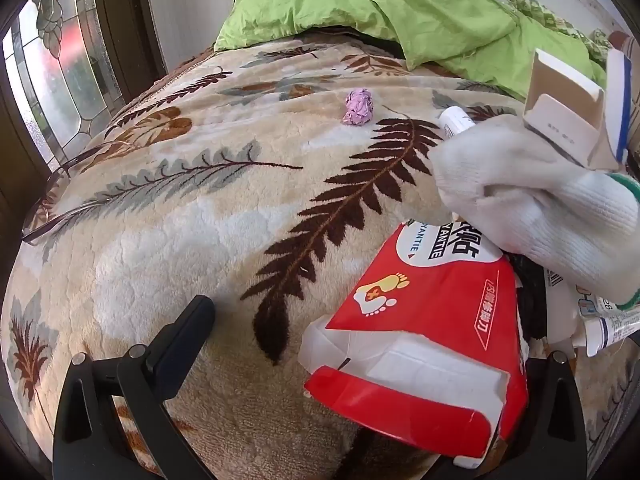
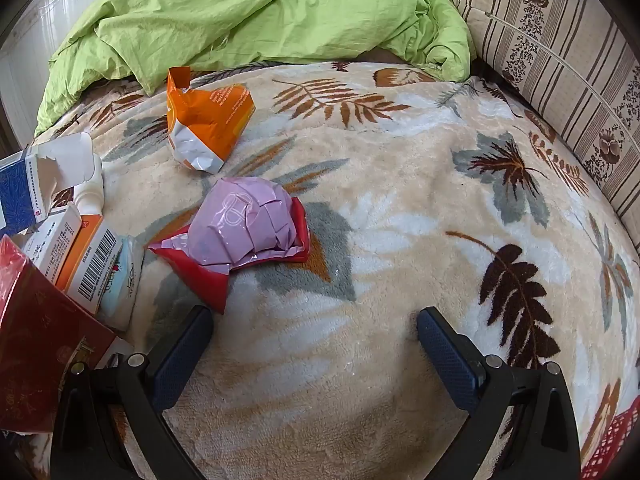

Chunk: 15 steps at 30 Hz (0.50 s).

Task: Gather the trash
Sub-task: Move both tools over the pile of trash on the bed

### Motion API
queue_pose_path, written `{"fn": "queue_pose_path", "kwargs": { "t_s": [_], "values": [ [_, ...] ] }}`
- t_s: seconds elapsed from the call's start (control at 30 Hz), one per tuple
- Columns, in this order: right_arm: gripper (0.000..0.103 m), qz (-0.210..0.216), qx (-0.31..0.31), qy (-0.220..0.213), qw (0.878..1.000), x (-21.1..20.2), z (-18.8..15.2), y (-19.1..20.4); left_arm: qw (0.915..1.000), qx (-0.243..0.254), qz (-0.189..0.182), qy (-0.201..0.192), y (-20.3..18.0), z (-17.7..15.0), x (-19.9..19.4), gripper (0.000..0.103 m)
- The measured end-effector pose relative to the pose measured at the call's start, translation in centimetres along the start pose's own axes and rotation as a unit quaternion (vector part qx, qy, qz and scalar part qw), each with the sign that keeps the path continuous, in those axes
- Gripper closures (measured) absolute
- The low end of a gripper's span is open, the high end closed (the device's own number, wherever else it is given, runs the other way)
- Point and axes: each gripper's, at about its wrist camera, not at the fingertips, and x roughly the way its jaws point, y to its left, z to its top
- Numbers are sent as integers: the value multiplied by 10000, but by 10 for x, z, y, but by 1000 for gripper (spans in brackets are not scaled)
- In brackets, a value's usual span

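In the left wrist view a torn red and white box point(image 1: 424, 332) lies between my left gripper's fingers point(image 1: 188, 336), with the right finger hidden behind it. I cannot tell whether the gripper pinches it. A crumpled pink paper ball point(image 1: 359, 107) lies farther back on the leaf-patterned blanket point(image 1: 180, 220). A white sock point(image 1: 520, 196) covers a small white tube point(image 1: 456, 120). In the right wrist view my right gripper point(image 2: 314, 344) is open and empty above the blanket. A pink and red wrapper point(image 2: 244, 236) lies just ahead of its left finger. An orange wrapper point(image 2: 204, 124) lies behind that.
A green duvet point(image 2: 260, 16) is bunched at the back of the bed. A striped cushion point(image 2: 560, 60) lies at the right. A pile of boxes point(image 2: 68, 232) and a dark red bag point(image 2: 36, 344) sit at the left. Eyeglasses point(image 1: 52, 204) lie by the window.
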Motion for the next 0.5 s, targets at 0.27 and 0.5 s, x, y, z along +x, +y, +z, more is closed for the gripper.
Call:
{"fn": "queue_pose_path", "kwargs": {
  "t_s": [0.27, 0.5],
  "values": [
    [1, -10, -4, 14, 10000, 0, 0, 0, 9998, 135, 66, 123, 0, 5, 1, 0],
    [1, 49, -113, 170, 9998, -1, 2, -1, 9996, 211, -111, 160, 1, -1, -15, 0]
  ]
}}
